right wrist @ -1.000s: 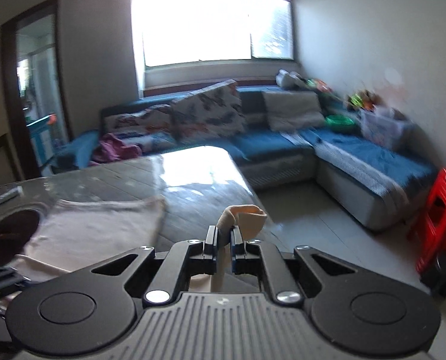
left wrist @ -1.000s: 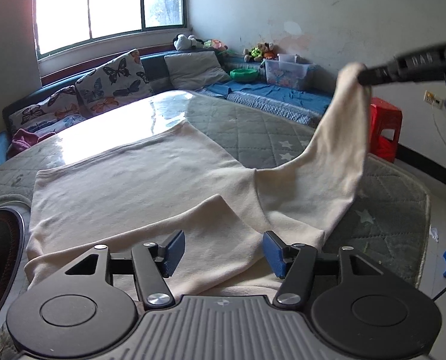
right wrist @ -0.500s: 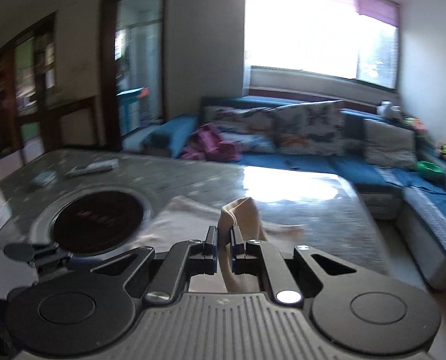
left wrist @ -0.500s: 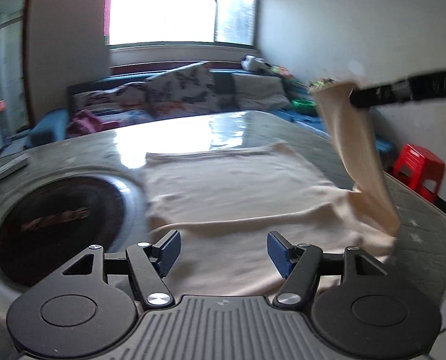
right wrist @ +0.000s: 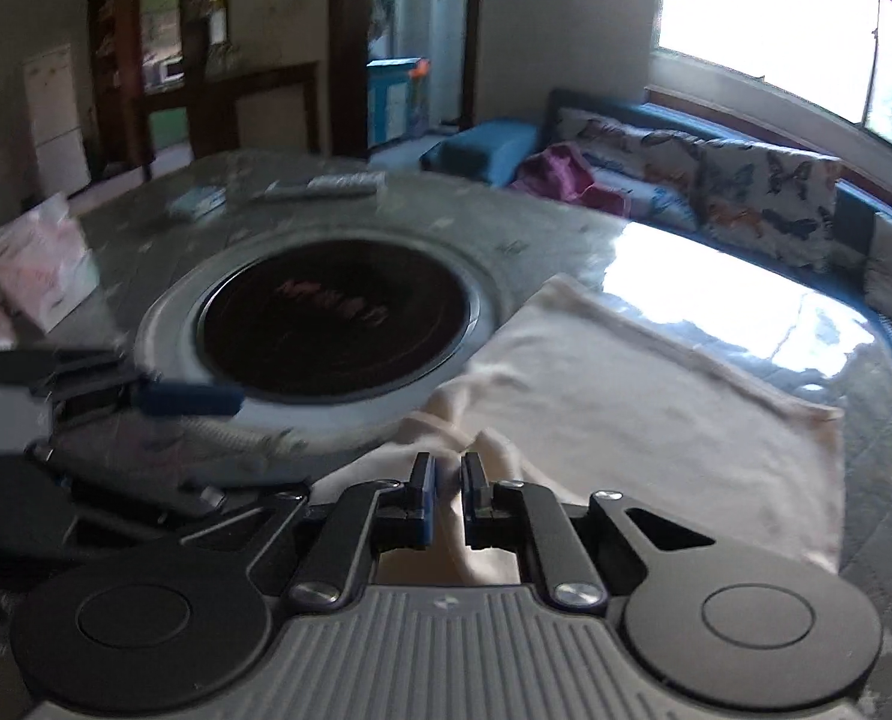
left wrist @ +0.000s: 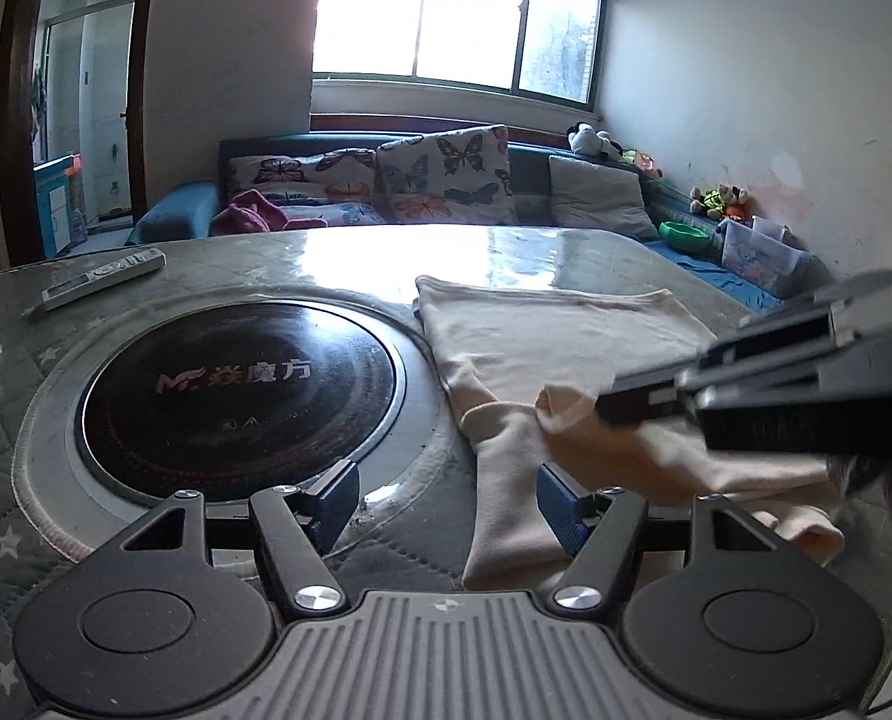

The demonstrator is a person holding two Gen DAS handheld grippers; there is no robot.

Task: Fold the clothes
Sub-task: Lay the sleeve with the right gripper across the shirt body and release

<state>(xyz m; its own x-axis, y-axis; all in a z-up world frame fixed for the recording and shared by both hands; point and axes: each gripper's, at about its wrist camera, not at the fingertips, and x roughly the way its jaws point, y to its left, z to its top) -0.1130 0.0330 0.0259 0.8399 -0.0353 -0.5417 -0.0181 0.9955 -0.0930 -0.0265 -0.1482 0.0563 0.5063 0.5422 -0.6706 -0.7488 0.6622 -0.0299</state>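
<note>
right gripper (right wrist: 446, 501) clamped on cream garment (right wrist: 625, 396) sleeve, lower centre, to carry fold | left gripper (left wrist: 446, 501) jaws apart, empty, just widened, freeing cloth

A home living room. A blue corner sofa (left wrist: 565, 192) runs along the back of the frame under a wide window (left wrist: 451, 12), with butterfly-print cushions (left wrist: 440, 174) and soft toys (left wrist: 589, 138) on it. In the foreground stands a quilt-covered table (left wrist: 2, 432) with a round black hotplate (left wrist: 236, 390) set into it and a remote control (left wrist: 104, 276) at centre left. A doorway (left wrist: 80, 96) opens at upper left.
</note>
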